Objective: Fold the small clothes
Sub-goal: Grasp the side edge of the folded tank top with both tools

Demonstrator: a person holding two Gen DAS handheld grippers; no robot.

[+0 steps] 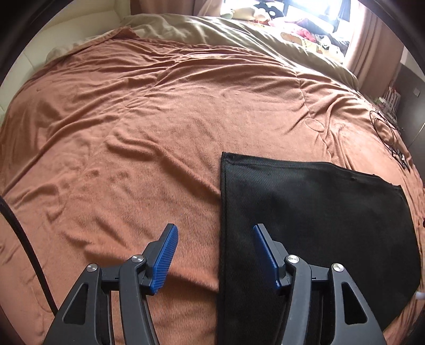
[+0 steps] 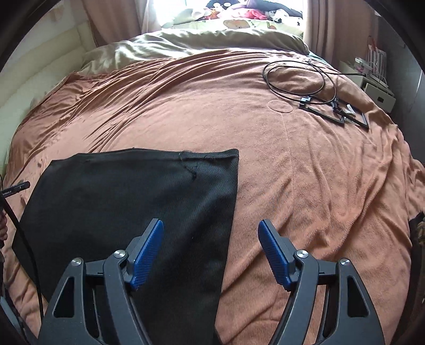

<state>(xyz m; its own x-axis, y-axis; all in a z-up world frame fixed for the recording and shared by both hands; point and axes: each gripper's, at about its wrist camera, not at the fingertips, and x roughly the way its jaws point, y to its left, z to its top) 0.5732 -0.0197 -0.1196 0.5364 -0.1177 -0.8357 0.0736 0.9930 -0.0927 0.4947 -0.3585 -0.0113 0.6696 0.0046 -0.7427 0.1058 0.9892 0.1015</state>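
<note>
A black garment (image 1: 313, 225) lies flat on the brown blanket (image 1: 159, 119), folded into a rough rectangle with straight edges. In the left wrist view my left gripper (image 1: 215, 233) hovers open over the garment's left edge; one blue pad is over the blanket, the other over the cloth. In the right wrist view the same black garment (image 2: 127, 201) sits at lower left, and my right gripper (image 2: 211, 229) is open above its right edge, straddling cloth and blanket (image 2: 305, 172). Nothing is held between either pair of fingers.
Black cables and flat black frames (image 2: 332, 106) lie on the far right of the bed. An olive duvet (image 2: 202, 39) and a pile of soft toys and clothes (image 2: 244, 13) sit by the window. A white wall (image 1: 16, 79) runs along the left.
</note>
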